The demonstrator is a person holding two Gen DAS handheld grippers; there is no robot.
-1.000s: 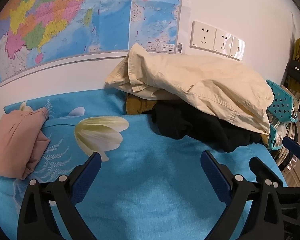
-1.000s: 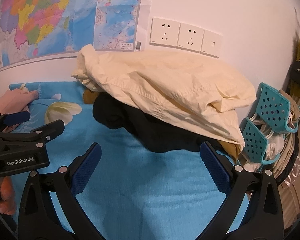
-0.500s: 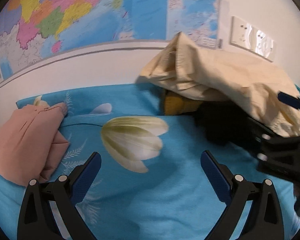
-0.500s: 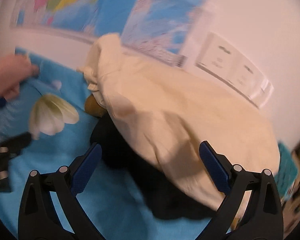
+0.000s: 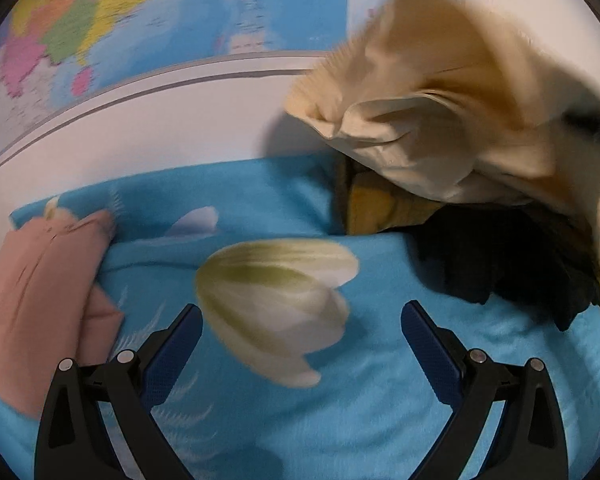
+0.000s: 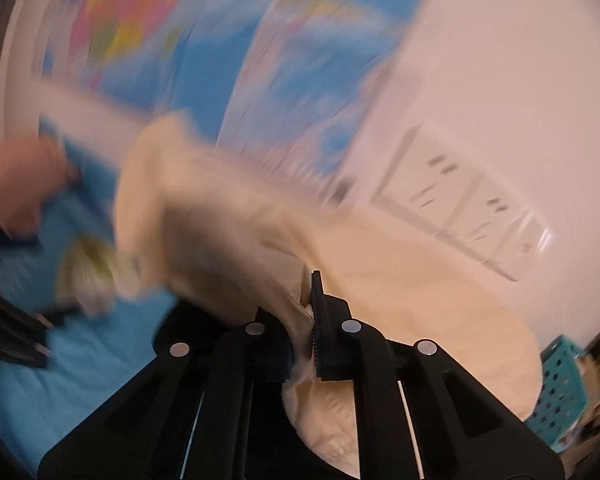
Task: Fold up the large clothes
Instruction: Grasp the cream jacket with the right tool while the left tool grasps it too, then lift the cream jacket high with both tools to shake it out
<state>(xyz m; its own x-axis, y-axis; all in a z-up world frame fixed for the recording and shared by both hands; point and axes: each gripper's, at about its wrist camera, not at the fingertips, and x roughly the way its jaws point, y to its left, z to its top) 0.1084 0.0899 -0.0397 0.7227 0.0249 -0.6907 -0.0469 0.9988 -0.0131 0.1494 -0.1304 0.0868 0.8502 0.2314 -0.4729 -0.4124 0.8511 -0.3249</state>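
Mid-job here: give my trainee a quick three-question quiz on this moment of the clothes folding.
1. True or false: the right gripper is shut on the cream garment.
2. Which garment lies at the left of the blue sheet? A) black B) pink C) mustard
3. Fill in: the left gripper is ____, with nothing between its fingers.

Key
1. True; cream cloth is pinched between the fingers.
2. B; the pink garment. The black garment lies under the cream one.
3. Open.

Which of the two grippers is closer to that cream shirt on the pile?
Right. The right gripper is clamped on a fold of the cream shirt. The left gripper hangs open over the blue bedsheet, apart from the shirt.
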